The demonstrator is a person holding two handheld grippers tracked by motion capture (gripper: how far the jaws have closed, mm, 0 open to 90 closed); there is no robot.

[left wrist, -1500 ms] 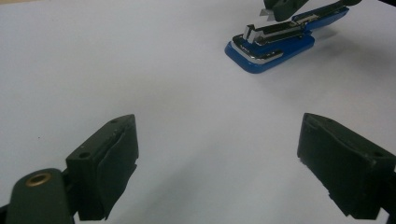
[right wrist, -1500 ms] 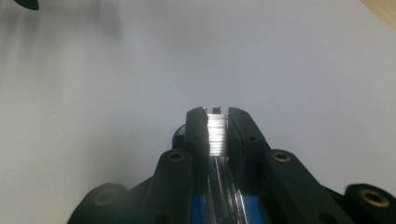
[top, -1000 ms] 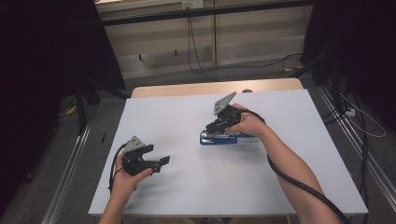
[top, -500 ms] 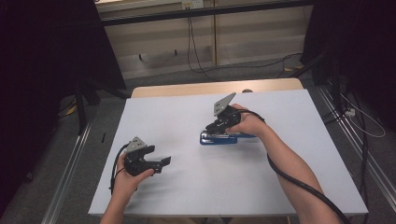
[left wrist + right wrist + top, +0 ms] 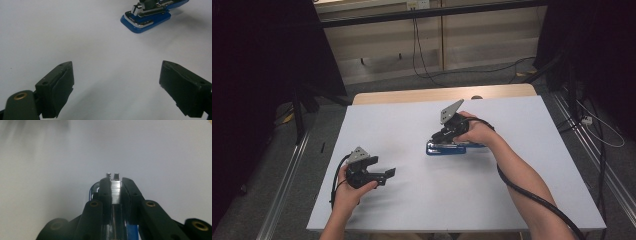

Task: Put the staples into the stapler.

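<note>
Stapler (image 5: 447, 148) within right hand-held gripper (image 5: 443, 138)

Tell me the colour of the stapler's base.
Blue, with a shiny metal strip on top; the stapler shows best in the left gripper view.

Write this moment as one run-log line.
right claw: shut on stapler | left claw: open, holding nothing, apart from stapler | surface: white table

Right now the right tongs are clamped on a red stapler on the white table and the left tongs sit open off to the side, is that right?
Not quite: the stapler is blue, not red, as the high view shows. The rest holds: the right tongs are clamped on it on the white table, and the left tongs sit open off to the side.
</note>
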